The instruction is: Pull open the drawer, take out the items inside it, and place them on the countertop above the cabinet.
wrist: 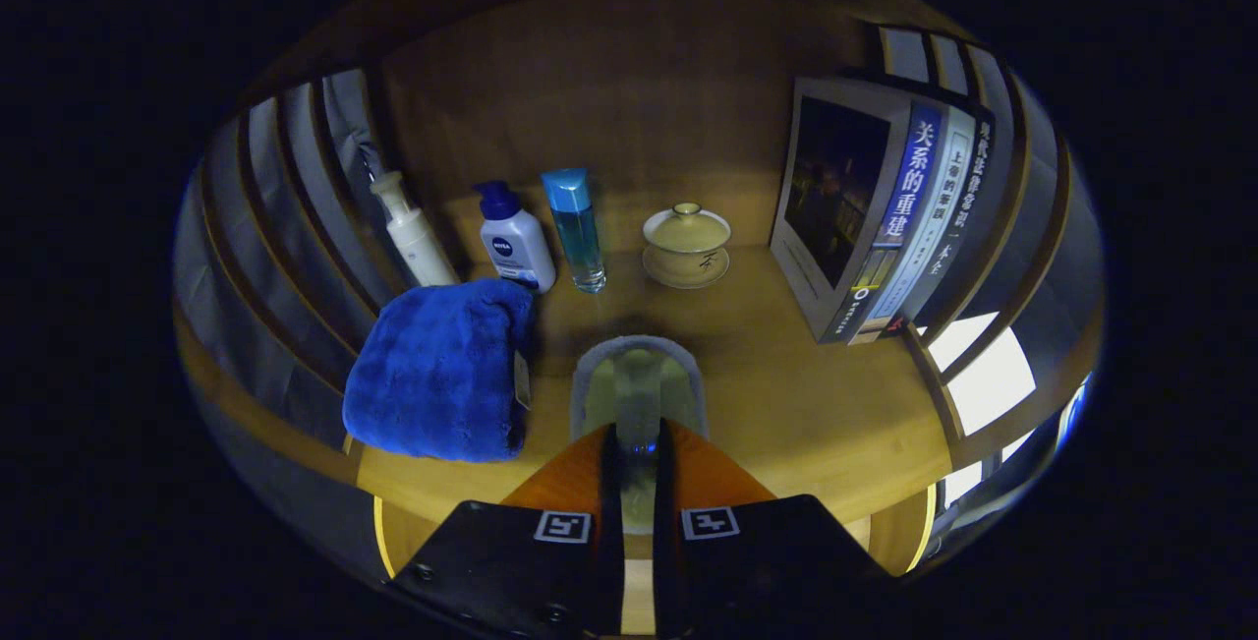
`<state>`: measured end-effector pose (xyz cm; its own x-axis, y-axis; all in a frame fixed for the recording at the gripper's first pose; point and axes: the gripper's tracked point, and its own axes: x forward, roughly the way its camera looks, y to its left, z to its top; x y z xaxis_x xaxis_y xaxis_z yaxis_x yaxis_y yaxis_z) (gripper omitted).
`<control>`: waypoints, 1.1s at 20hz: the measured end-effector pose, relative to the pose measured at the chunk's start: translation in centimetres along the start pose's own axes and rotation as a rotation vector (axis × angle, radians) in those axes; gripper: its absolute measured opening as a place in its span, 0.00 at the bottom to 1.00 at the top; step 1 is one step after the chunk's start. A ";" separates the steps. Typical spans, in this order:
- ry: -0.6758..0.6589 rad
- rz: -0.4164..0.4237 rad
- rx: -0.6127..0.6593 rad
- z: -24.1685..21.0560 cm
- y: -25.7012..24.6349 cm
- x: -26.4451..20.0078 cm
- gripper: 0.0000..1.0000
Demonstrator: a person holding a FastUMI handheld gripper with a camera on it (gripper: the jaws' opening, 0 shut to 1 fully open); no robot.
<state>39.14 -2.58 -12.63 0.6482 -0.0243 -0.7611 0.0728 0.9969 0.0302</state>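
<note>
- Claw: two orange fingers on black mounts, each mount bearing a square marker. The fingers stand close together, clamped on a pale yellow-green sponge with a grey edge, which juts forward from between them over the table.
- Table: light wooden top, warm in tone, carrying everything listed below. Its front edge curves just under the claw mounts.
- Blue towel: thick, folded, plush cloth lying flat on the table, just to the left of the fingers and the sponge. A small pale tag shows on its right edge.
- Books: a row standing upright at the right of the table, beyond the fingers. The nearest one shows a dark cover; the spines next to it are blue, white and dark.
- Lidded cup: cream-coloured, on a matching saucer, standing straight ahead beyond the sponge, between the bottles and the books.
- Clear blue bottle: tall, with a blue cap, upright, just left of the lidded cup.
- White bottle: squat, dark blue cap, upright, just beside the clear blue bottle and behind the towel.
- Pump bottle: cream-white, leaning slightly, leftmost of the three, near the slatted side.
- Back panel: plain brown wood behind the row of bottles.
- Slatted sides: wooden bars with grey cloth behind, on the left and right.
</note>
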 end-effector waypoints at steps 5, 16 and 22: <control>0.035 -0.007 0.021 -1.0 0.2 3.0 0.20; -0.036 0.020 0.020 -0.8 0.3 3.8 0.37; -0.084 0.061 0.032 -1.3 0.6 2.7 0.90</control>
<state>39.99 -1.95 -15.52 0.7134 0.0288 -0.7001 0.0547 0.9938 0.0965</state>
